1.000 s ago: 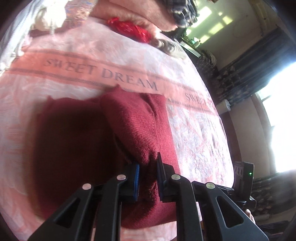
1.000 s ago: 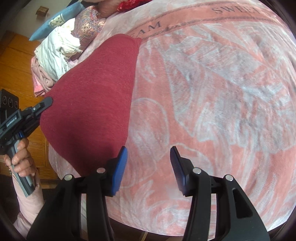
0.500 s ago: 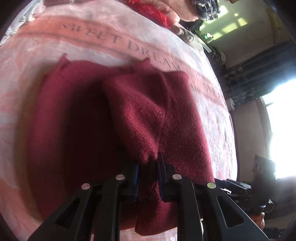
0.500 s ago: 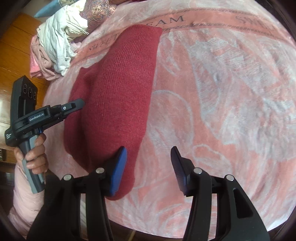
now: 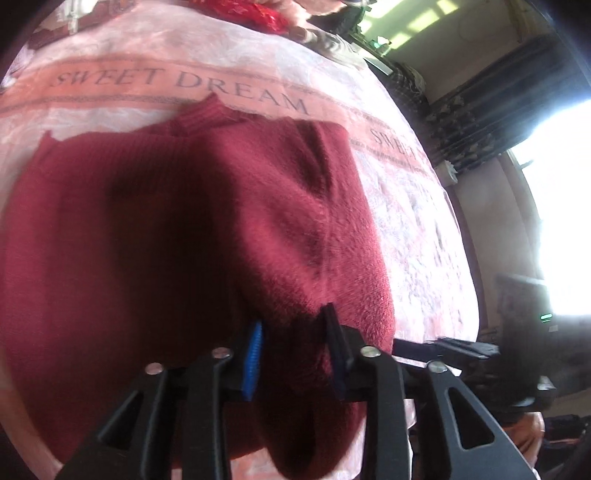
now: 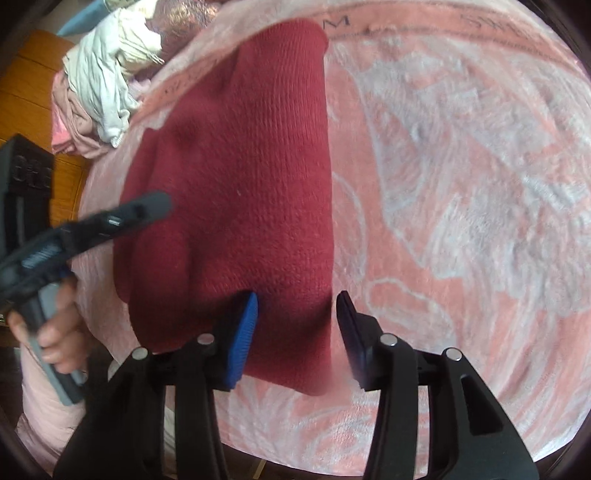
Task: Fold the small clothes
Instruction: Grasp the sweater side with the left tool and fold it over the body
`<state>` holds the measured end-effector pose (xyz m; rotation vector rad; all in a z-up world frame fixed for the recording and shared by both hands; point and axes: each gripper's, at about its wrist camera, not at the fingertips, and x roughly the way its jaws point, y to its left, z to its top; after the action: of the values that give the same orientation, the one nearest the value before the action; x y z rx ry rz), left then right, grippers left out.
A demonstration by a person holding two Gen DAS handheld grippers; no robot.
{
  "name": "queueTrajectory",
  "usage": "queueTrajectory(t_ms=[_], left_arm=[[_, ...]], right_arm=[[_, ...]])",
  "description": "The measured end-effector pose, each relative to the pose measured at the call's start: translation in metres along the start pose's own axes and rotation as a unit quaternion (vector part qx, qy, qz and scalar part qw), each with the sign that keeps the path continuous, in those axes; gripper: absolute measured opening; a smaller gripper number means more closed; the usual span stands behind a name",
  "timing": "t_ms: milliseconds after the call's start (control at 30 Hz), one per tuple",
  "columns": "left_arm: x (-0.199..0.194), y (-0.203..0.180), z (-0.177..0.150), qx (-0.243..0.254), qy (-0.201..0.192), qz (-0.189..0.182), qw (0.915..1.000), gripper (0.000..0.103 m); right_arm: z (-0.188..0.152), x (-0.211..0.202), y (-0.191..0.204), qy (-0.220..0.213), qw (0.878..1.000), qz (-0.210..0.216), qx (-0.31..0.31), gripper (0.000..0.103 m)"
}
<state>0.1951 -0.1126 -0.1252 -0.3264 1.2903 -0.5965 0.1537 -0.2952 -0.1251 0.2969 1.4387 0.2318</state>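
A dark red knitted sweater (image 5: 184, 240) lies on the pink blanket (image 5: 406, 221), its right side folded over the body. My left gripper (image 5: 293, 350) hovers low over the near end of that fold; its jaws are opening, and the fabric lies loose between the pads. In the right wrist view the sweater (image 6: 251, 166) runs away from me, and my right gripper (image 6: 297, 317) straddles its near right edge. Those jaws are closing, with cloth between them but the pads not pressing on it. The left gripper (image 6: 110, 221) shows at the sweater's left side, held by a hand.
The blanket (image 6: 461, 184) reads "SWEET DREAM" along its far band. A heap of pale clothes (image 6: 103, 74) sits at the far left by orange wooden furniture (image 6: 33, 74). A red item (image 5: 258, 14) lies at the far edge. A bright window (image 5: 561, 221) and dark curtains (image 5: 480, 110) stand to the right.
My left gripper came down with the sweater's fold, laid it across the body, and its jaws have parted off the cloth. My right gripper slid left until it straddled the sweater's near edge.
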Motion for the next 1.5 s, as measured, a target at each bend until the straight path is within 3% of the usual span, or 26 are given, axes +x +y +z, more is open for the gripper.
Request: queueTrajectory(t_ms=[33,133,167,433,600,667,700,733,867,1100,1300,1500], left_arm=[[-0.009,0.005,0.0,-0.009,-0.006,0.001,0.9999,0.039],[-0.023,0.014,-0.002,-0.021,-0.017,0.02,0.9994,0.069],[-0.024,0.015,-0.002,-0.022,-0.016,0.019,0.9995,0.072],[0.011,0.02,0.0,-0.06,0.025,-0.028,0.9975,0.073],[0.036,0.028,0.007,-0.081,0.047,-0.038,0.9948,0.073],[0.042,0.029,0.009,-0.085,0.053,-0.042,0.9941,0.069],[0.044,0.029,0.009,-0.084,0.055,-0.044,0.994,0.063],[0.047,0.027,0.01,-0.079,0.06,-0.054,0.9936,0.048],[0.045,0.02,0.014,-0.068,0.057,-0.054,0.9946,0.029],[0.017,0.014,0.01,-0.072,0.012,-0.064,0.9953,0.023],[-0.048,0.02,0.012,-0.048,-0.037,-0.085,0.9945,0.023],[-0.114,0.048,0.017,-0.038,-0.071,-0.068,0.9945,0.023]], right_arm=[[0.001,0.003,-0.001,0.002,1.0,-0.001,0.002,0.045],[0.001,0.006,-0.002,0.001,1.0,-0.006,0.004,0.045],[0.001,0.006,-0.001,0.0,1.0,-0.007,0.003,0.045],[0.0,0.005,-0.002,0.002,1.0,-0.009,-0.004,0.045],[0.0,0.006,-0.002,0.003,1.0,-0.005,-0.005,0.045],[0.0,0.007,-0.002,0.003,1.0,-0.004,-0.005,0.045],[0.0,0.008,-0.002,0.003,1.0,-0.003,-0.004,0.045],[0.001,0.009,-0.002,0.003,1.0,-0.002,-0.004,0.045],[0.0,0.009,-0.004,0.002,1.0,0.002,-0.001,0.045],[-0.005,-0.011,-0.004,-0.018,1.0,0.02,-0.006,0.045],[-0.008,-0.035,0.004,-0.042,0.998,0.048,-0.012,0.051],[-0.012,-0.034,0.018,-0.038,0.997,0.055,-0.028,0.051]])
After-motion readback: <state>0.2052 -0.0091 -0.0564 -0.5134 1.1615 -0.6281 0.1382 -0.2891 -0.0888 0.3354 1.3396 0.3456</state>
